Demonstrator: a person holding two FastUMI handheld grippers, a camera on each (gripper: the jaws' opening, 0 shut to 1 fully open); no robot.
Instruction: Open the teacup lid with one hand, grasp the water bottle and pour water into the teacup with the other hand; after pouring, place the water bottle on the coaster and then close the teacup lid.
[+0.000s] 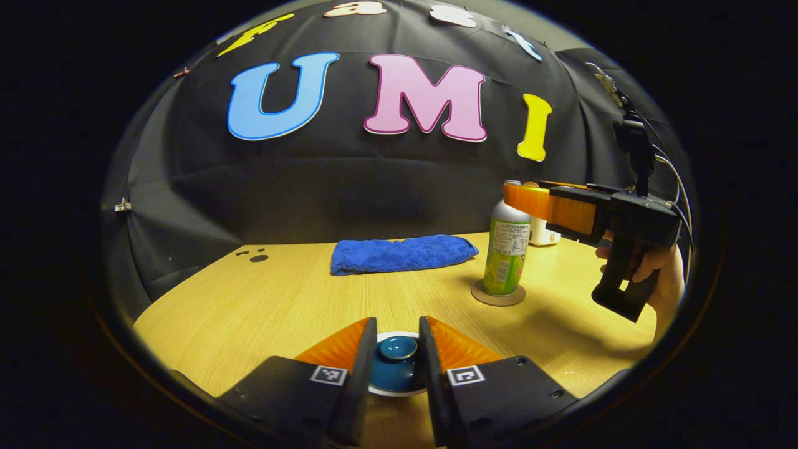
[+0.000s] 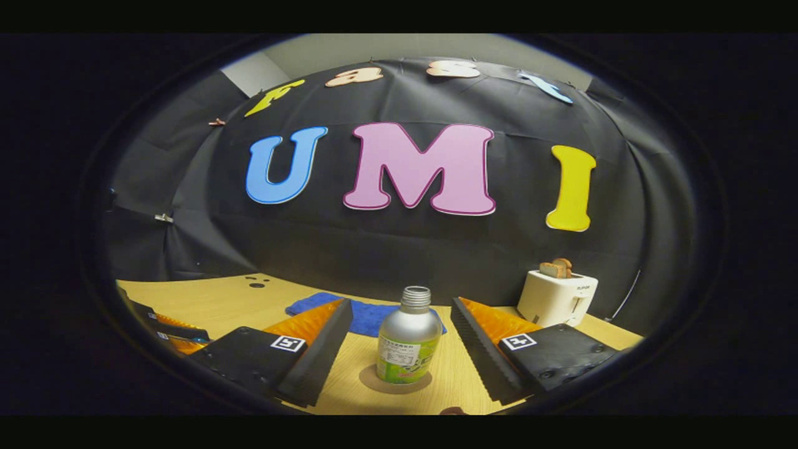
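A blue teacup lid point(image 1: 398, 358) with a round knob sits between the fingers of my left gripper point(image 1: 398, 322), which is shut on it; a white rim shows just beneath, and I cannot tell whether the lid is lifted. The water bottle point(image 1: 506, 262), silver and green with no cap, stands upright on a round coaster point(image 1: 497, 295). In the right gripper view the bottle point(image 2: 408, 349) stands on the coaster point(image 2: 393, 381) between the wide-apart fingers of my right gripper point(image 2: 400, 305), which is open and clear of it. From the left gripper view, the right gripper point(image 1: 516, 194) hangs level with the bottle's top.
A folded blue towel point(image 1: 402, 254) lies at the back of the wooden table point(image 1: 262, 299). A white toaster point(image 2: 557, 298) with toast in it stands at the back right. A hand point(image 1: 662, 274) holds the right gripper. Part of the left gripper point(image 2: 174, 333) shows low on the left.
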